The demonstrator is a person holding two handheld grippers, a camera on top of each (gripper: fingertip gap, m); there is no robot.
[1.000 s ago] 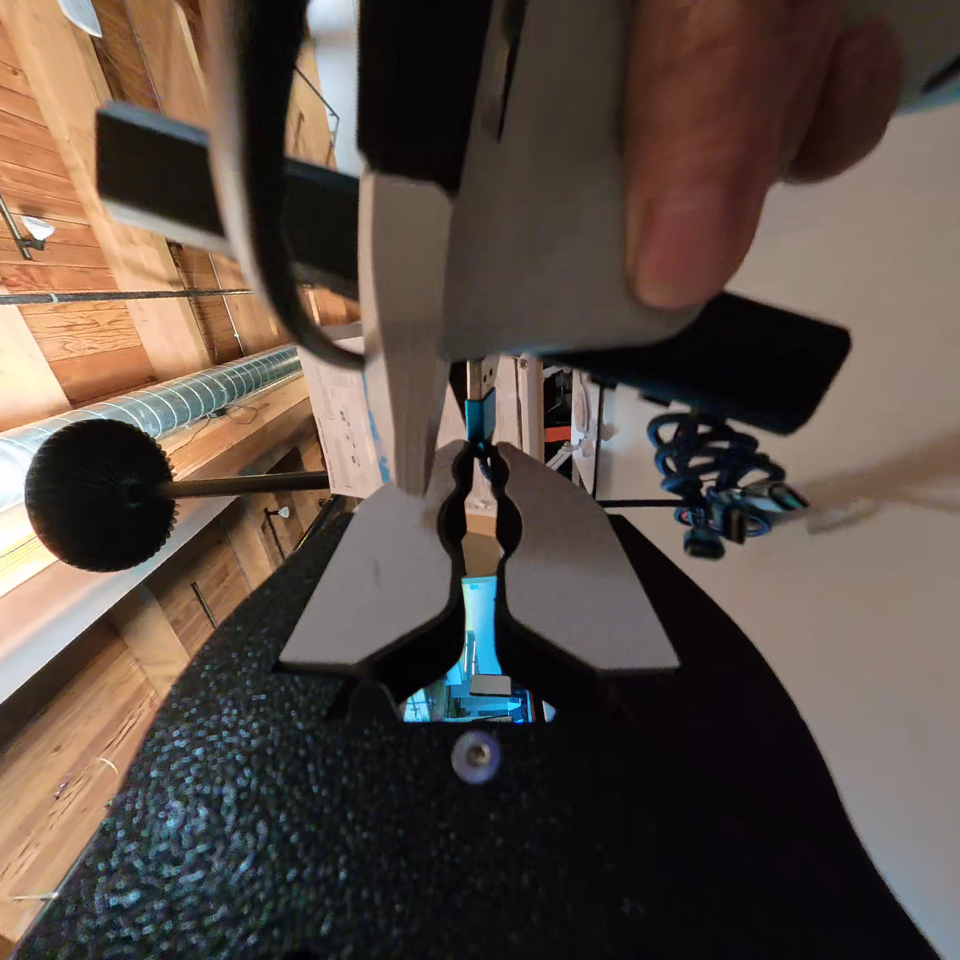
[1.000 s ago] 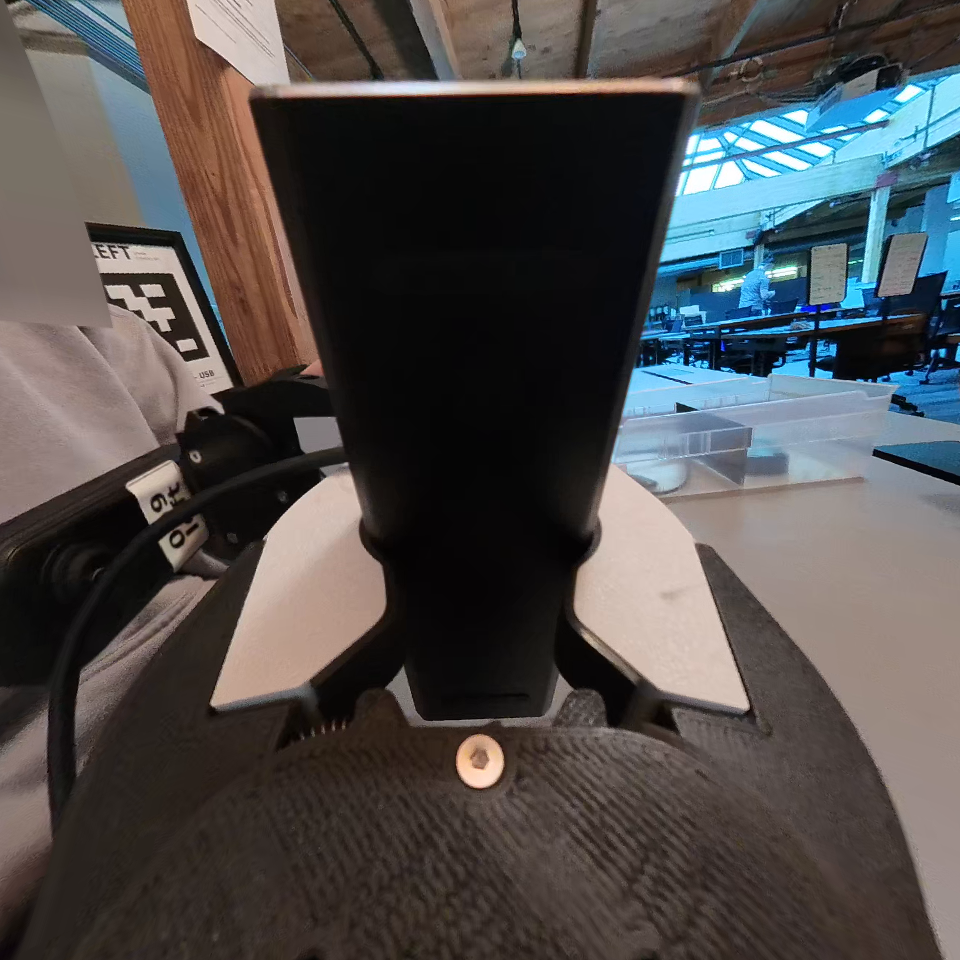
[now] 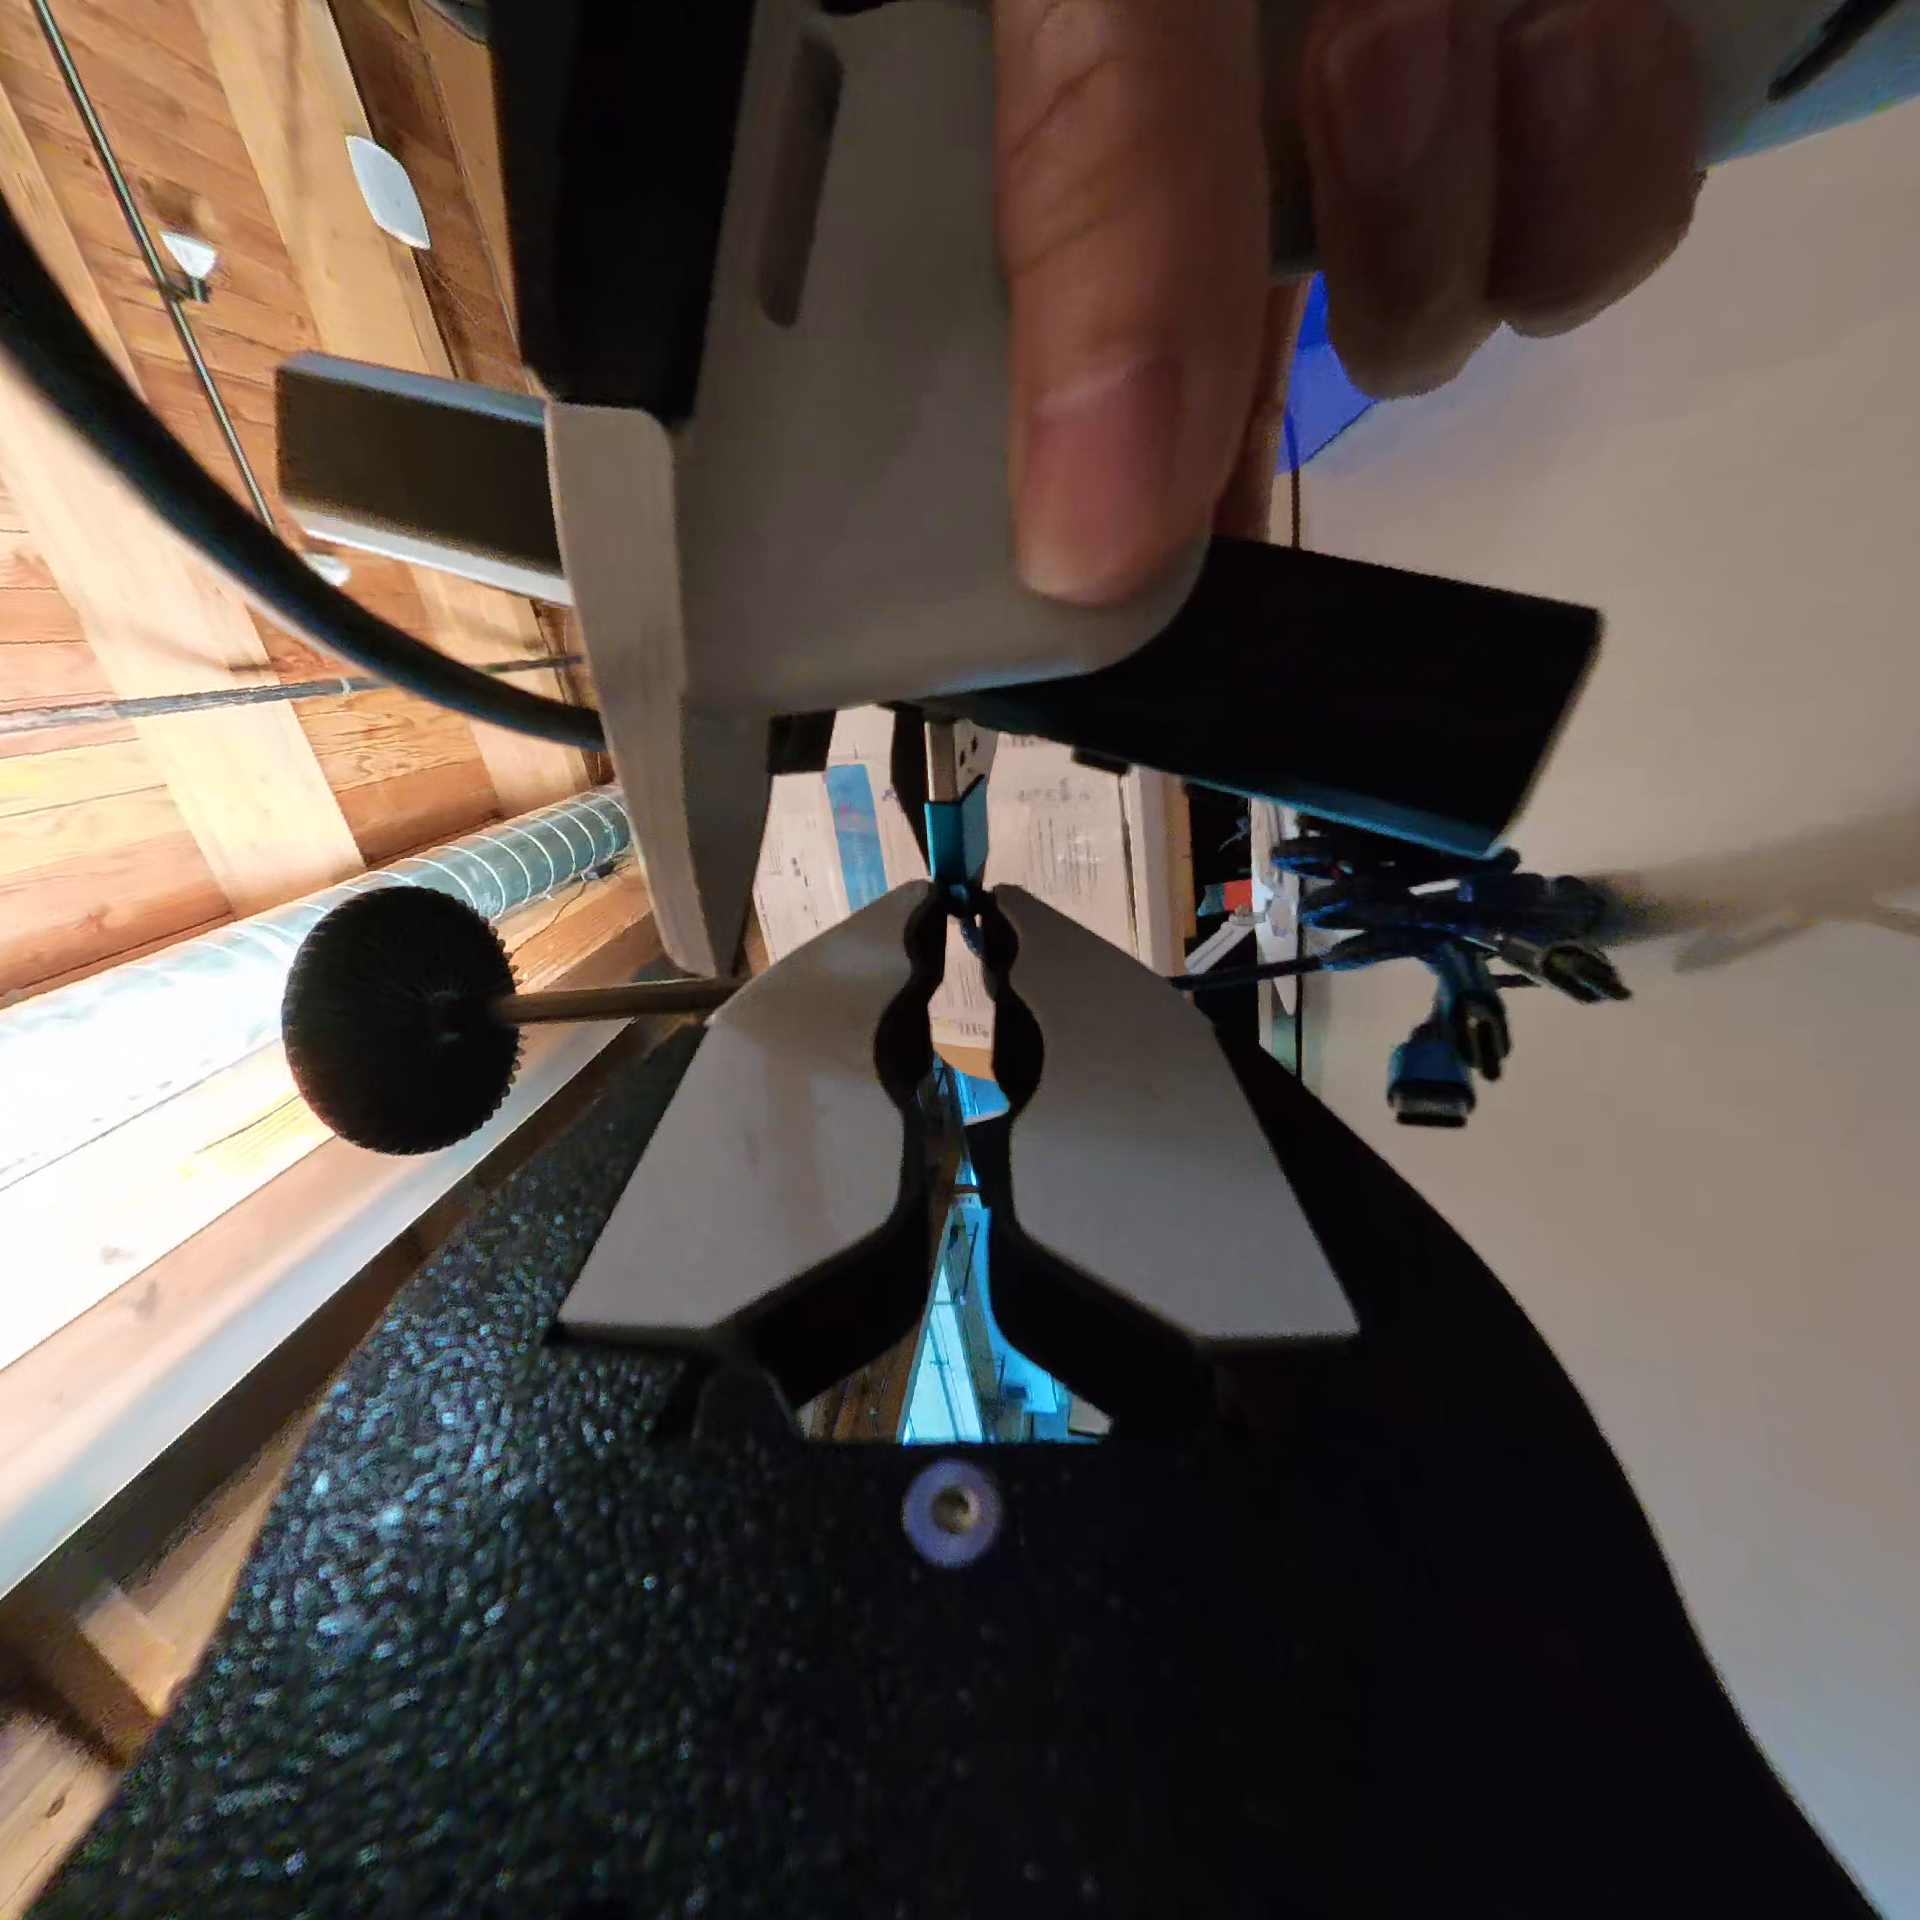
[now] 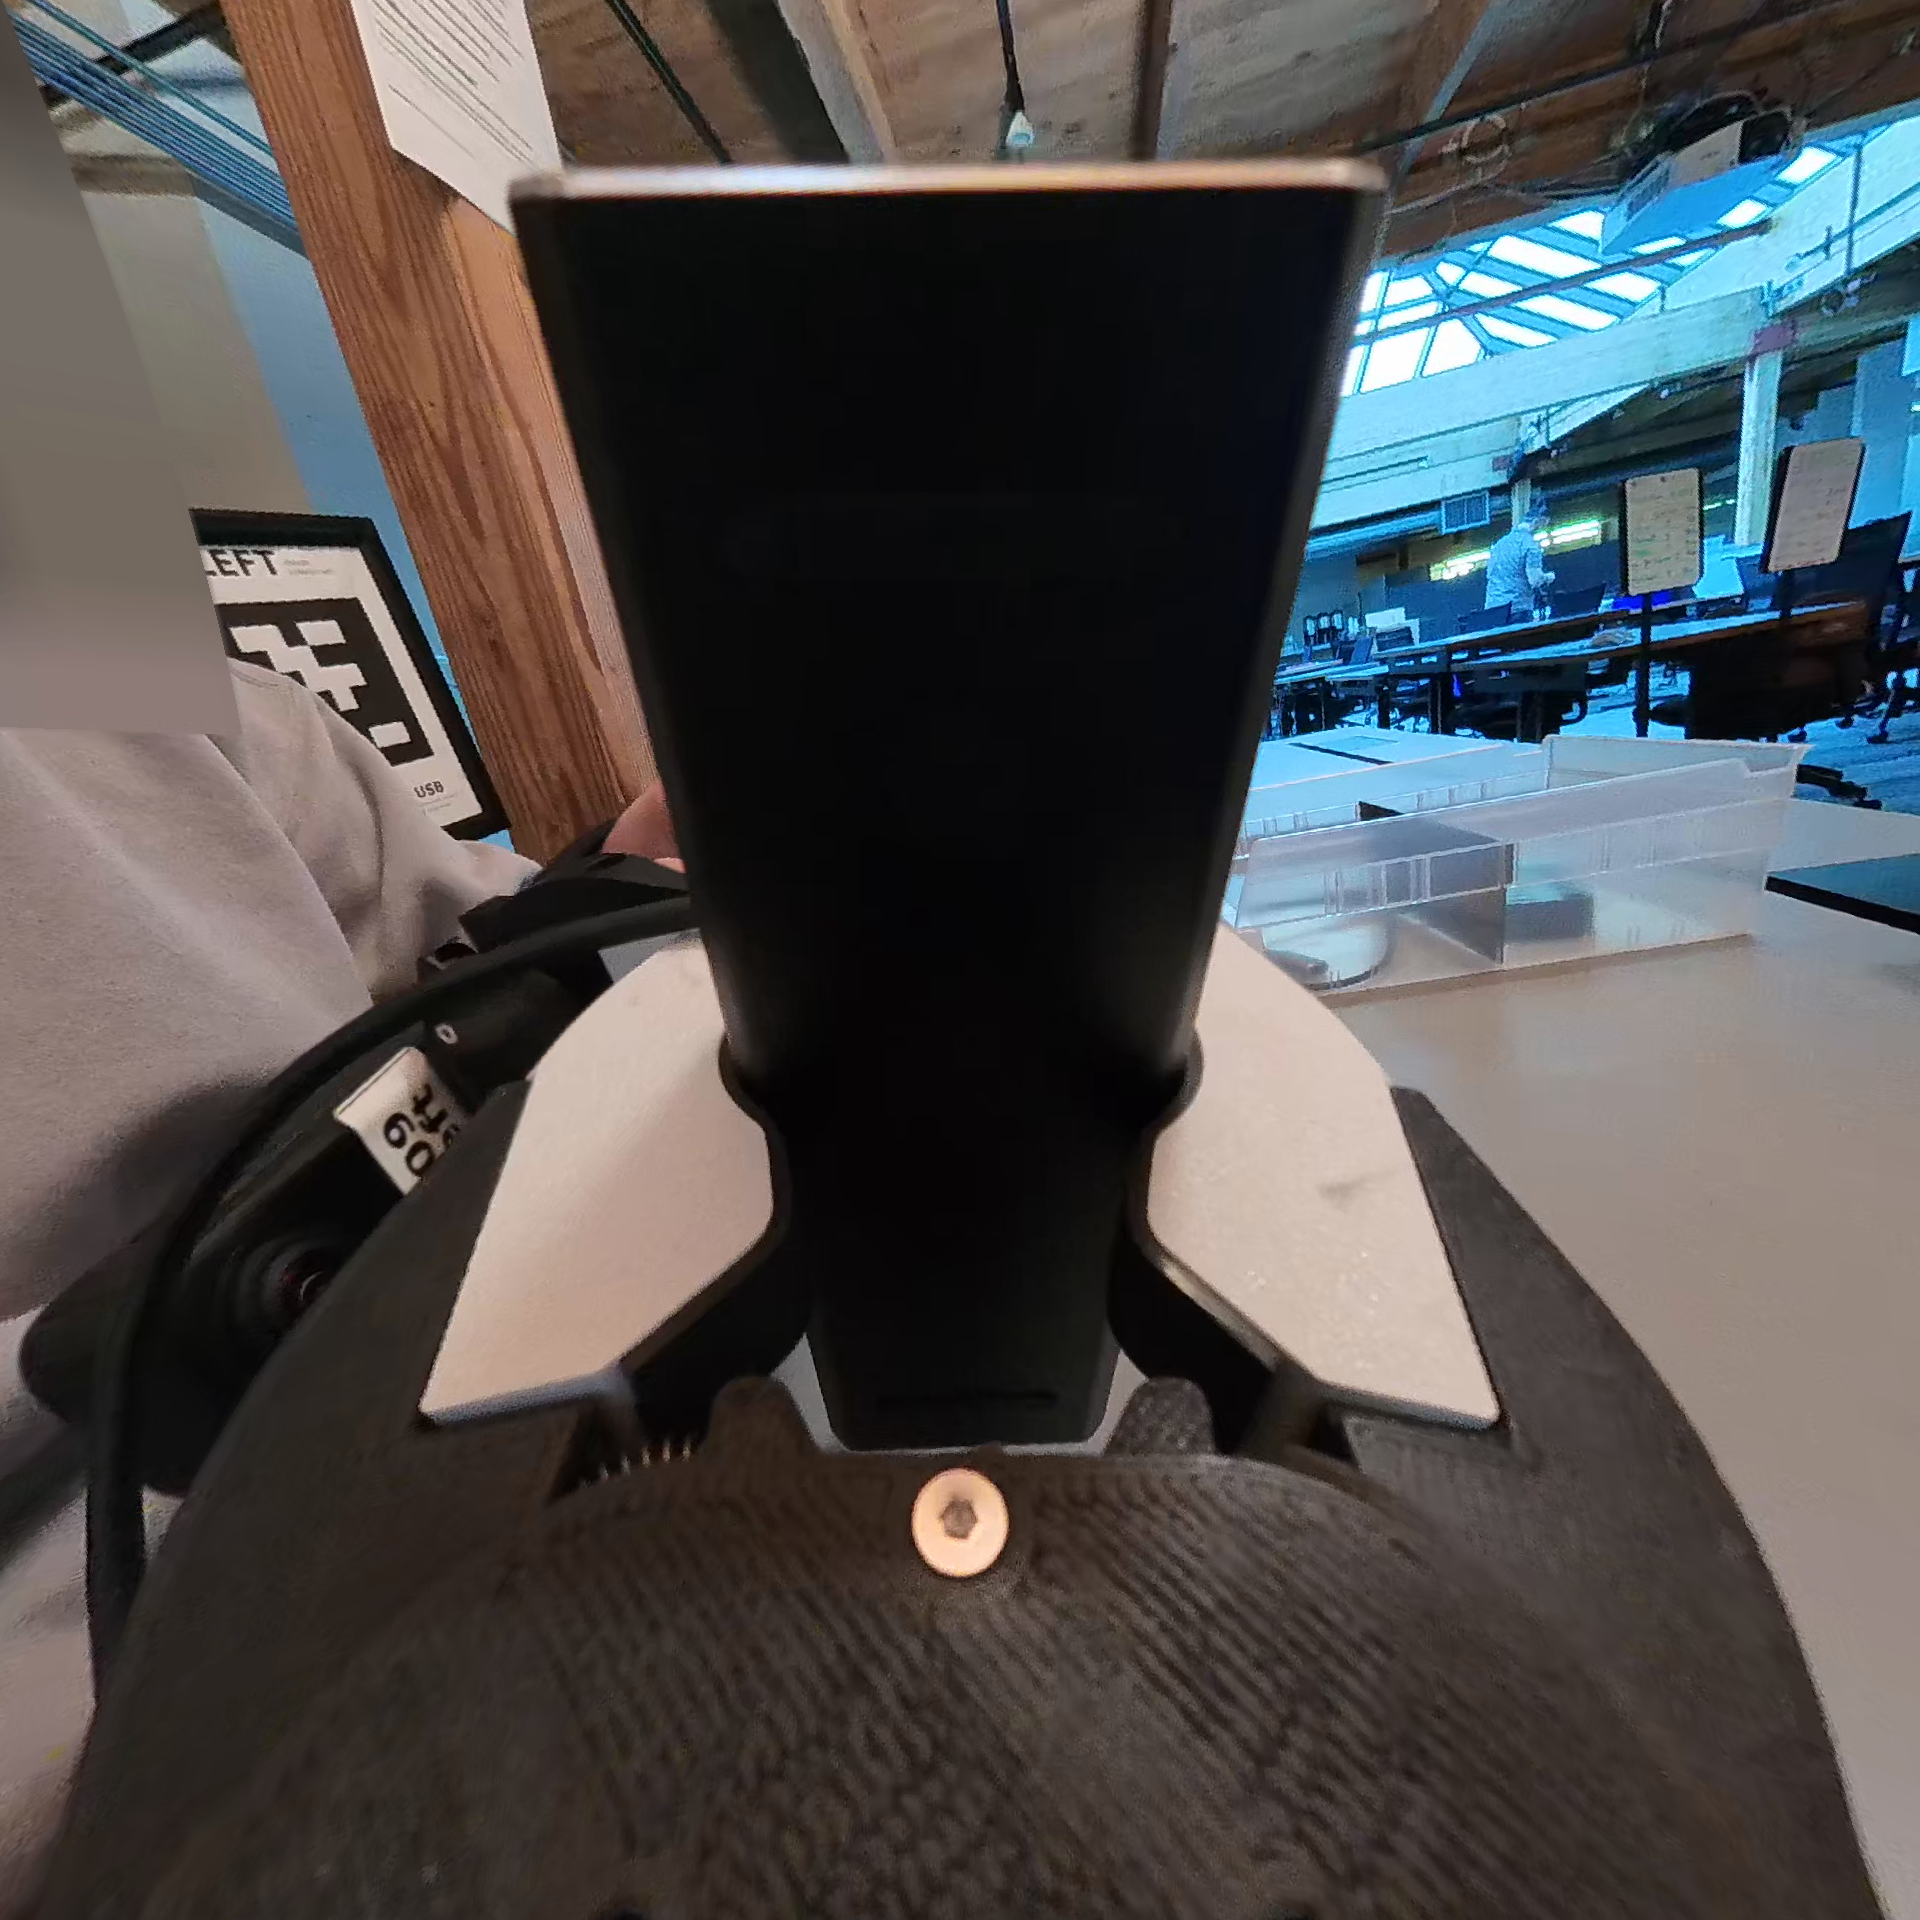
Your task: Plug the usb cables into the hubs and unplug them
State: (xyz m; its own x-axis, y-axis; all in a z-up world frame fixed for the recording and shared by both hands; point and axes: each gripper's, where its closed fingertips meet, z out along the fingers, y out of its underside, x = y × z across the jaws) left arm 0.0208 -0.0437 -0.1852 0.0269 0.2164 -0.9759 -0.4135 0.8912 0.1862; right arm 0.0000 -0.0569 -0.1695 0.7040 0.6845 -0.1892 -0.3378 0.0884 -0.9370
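My right gripper (image 4: 961, 1049) is shut on a black USB hub (image 4: 935, 675) and holds it upright above the table. In the left wrist view the hub (image 3: 1351, 686) runs across the top, clamped by the right gripper's grey fingers (image 3: 831, 468) with a person's hand (image 3: 1122, 312) on them. My left gripper (image 3: 961, 909) is shut on a blue USB cable just behind its plug (image 3: 956, 831). The plug's metal tip touches the hub's edge; I cannot tell how deep it sits. The left gripper's black body (image 4: 270, 1268) shows at the left of the right wrist view.
A bundle of blue USB cables (image 3: 1455, 935) lies on the white table (image 3: 1714, 1143). A clear plastic bin (image 4: 1507, 852) stands on the table at the right. A wooden post (image 4: 447, 416) and a framed marker card (image 4: 343, 665) are behind a grey sleeve (image 4: 156, 883).
The hub and the right gripper have shifted slightly lower in the left wrist view, closer to my left fingertips. The plug stays at the hub's edge. Both grips are unchanged.
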